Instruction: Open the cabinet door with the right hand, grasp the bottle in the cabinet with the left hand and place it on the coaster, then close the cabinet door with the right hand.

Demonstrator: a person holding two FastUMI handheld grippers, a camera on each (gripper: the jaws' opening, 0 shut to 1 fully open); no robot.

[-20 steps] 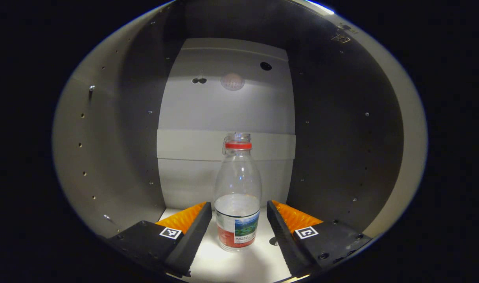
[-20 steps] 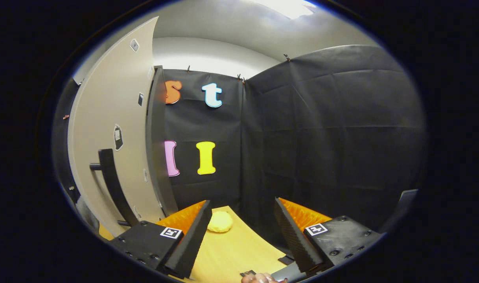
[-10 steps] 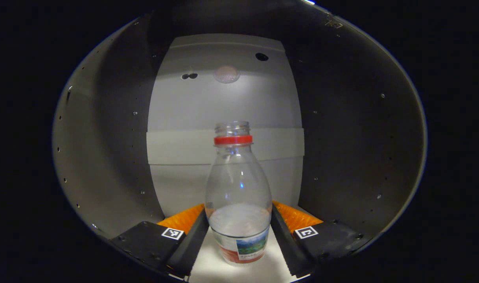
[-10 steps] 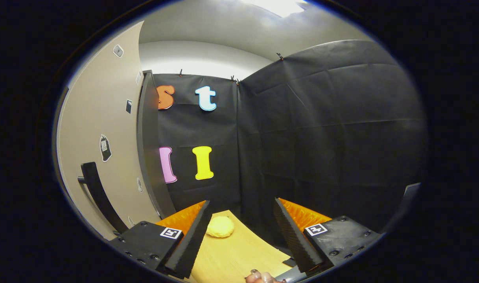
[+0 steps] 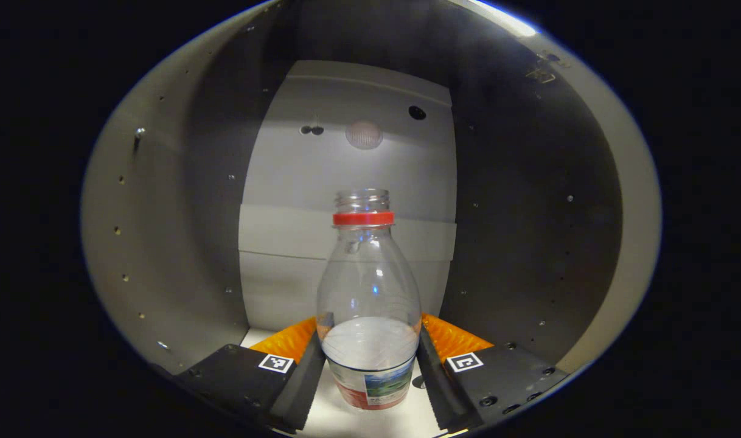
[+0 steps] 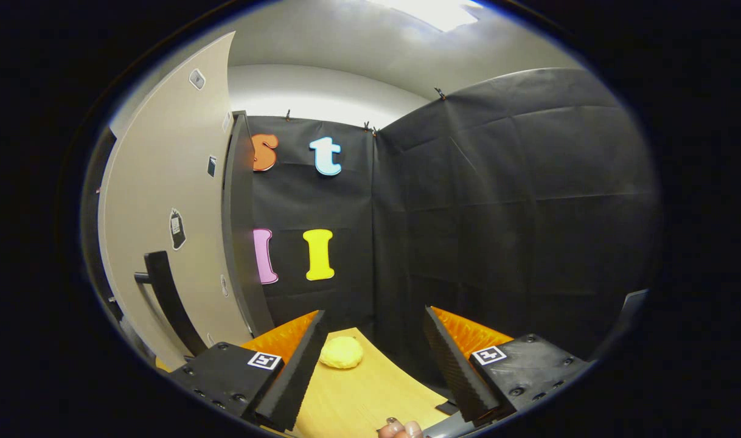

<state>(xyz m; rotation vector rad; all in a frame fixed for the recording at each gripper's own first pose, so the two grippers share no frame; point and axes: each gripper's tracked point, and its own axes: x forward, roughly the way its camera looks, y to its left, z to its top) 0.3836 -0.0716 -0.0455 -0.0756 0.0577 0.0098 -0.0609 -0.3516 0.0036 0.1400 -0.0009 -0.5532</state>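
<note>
In the left gripper view, a clear plastic bottle (image 5: 368, 304) with a red neck ring, no cap and a coloured label stands upright inside the grey cabinet (image 5: 163, 243). My left gripper (image 5: 369, 321) is shut on its lower body, with one black finger pressed against each side. In the right gripper view, my right gripper (image 6: 375, 314) hangs open over the wooden table (image 6: 370, 389) with nothing between its fingers. A yellow round coaster (image 6: 341, 353) lies on the table just beyond the left finger. The cabinet door (image 6: 163, 201) stands open at the left, its black handle (image 6: 170, 304) facing me.
The cabinet's back panel (image 5: 352, 182) and dark side walls (image 5: 528, 231) close in around the bottle. Black cloth walls (image 6: 498, 213) stand behind and to the right of the table. A person's fingertips (image 6: 401, 428) show at the bottom edge.
My left gripper advanced around the bottle and shut on it, then drew back a little with the bottle staying between its fingers. The right gripper only drifted slightly and stays open.
</note>
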